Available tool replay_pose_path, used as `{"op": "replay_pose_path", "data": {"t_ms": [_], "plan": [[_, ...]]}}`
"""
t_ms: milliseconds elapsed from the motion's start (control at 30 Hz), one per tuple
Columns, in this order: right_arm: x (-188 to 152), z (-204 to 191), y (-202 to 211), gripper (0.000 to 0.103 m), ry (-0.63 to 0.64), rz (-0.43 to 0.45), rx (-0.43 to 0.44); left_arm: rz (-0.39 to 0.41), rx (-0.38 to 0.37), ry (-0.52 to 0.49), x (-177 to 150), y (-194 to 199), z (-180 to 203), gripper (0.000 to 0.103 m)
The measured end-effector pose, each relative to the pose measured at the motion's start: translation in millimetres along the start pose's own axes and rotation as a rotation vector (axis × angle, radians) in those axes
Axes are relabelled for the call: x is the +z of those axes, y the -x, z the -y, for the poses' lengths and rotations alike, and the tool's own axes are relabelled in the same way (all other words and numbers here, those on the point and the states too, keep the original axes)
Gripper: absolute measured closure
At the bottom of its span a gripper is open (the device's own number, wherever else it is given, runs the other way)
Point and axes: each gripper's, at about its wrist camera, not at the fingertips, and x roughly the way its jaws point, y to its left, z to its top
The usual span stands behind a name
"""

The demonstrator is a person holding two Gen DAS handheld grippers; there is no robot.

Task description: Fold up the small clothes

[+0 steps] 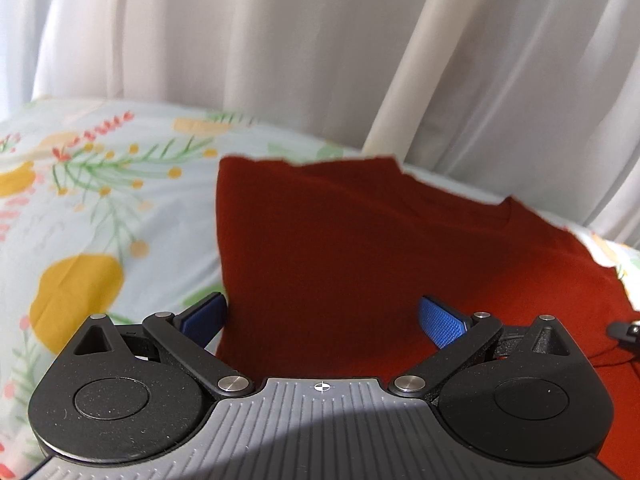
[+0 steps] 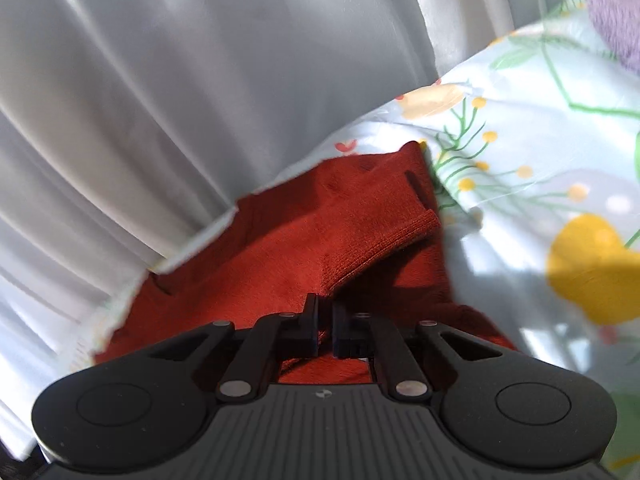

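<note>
Rust-red knit garment (image 1: 360, 248) lies on the floral bedsheet (image 1: 100, 200), partly folded. Right gripper (image 2: 325, 330) is clenched on a raised ribbed edge; left gripper (image 1: 322, 316) hangs released above it. Further folds seem left.

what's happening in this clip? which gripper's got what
A person with two handheld grippers is folding a rust-red garment spread on a floral bedsheet in front of white curtains. The right gripper is shut on a fold of the garment near its ribbed edge, which is lifted over the rest. The left gripper is open, its blue pads either side of the garment's near left part, holding nothing.
</note>
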Motion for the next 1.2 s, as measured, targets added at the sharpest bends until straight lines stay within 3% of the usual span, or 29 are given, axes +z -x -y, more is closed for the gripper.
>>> {"op": "replay_pose_path", "data": {"t_ms": [133, 233, 333, 400, 433, 500, 567, 600, 733, 867, 933, 967, 1033, 1200], "plan": [[-4, -5, -7, 0.098, 0.111, 0.031, -0.025, 0.006, 0.029, -0.024, -1, -3, -1, 0.000], [-3, 2, -4, 0.098, 0.134, 0.045, -0.027, 0.000, 0.101, -0.035, -3, 1, -7, 0.000], [-6, 2, 11, 0.099, 0.195, 0.085, -0.162, -0.001, 0.231, -0.072, -5, 16, -14, 0.000], [-15, -4, 29, 0.097, 0.290, 0.144, -0.272, 0.020, 0.210, -0.102, -9, 37, -19, 0.000], [-19, -3, 40, 0.087, 0.312, 0.156, -0.275, 0.027, 0.176, -0.102, -12, 51, -21, 0.000], [-30, 11, 64, 0.079, 0.296, 0.109, -0.116, 0.019, 0.081, -0.079, -22, 81, -28, 0.000], [-45, 29, 83, 0.073, 0.271, -0.024, 0.031, -0.015, 0.004, -0.035, -38, 110, -34, 0.000], [-55, 38, 93, 0.073, 0.268, -0.087, 0.058, -0.039, -0.025, -0.010, -48, 123, -37, 0.000], [-94, 74, 139, 0.073, 0.253, -0.236, 0.031, -0.174, -0.022, 0.057, -90, 163, -47, 0.000], [-117, 96, 183, 0.070, 0.256, -0.265, -0.028, -0.234, 0.063, 0.058, -114, 195, -58, 0.000], [-123, 103, 197, 0.069, 0.246, -0.267, -0.048, -0.250, 0.065, 0.070, -118, 203, -64, 0.000], [-125, 105, 202, 0.069, 0.245, -0.272, -0.053, -0.263, 0.060, 0.087, -121, 207, -66, 0.003], [-131, 109, 205, 0.069, 0.250, -0.281, -0.045, -0.284, 0.031, 0.124, -126, 211, -70, 0.018], [-135, 119, 198, 0.069, 0.179, -0.293, -0.012, -0.338, 0.005, 0.196, -142, 213, -76, 0.032]]}}
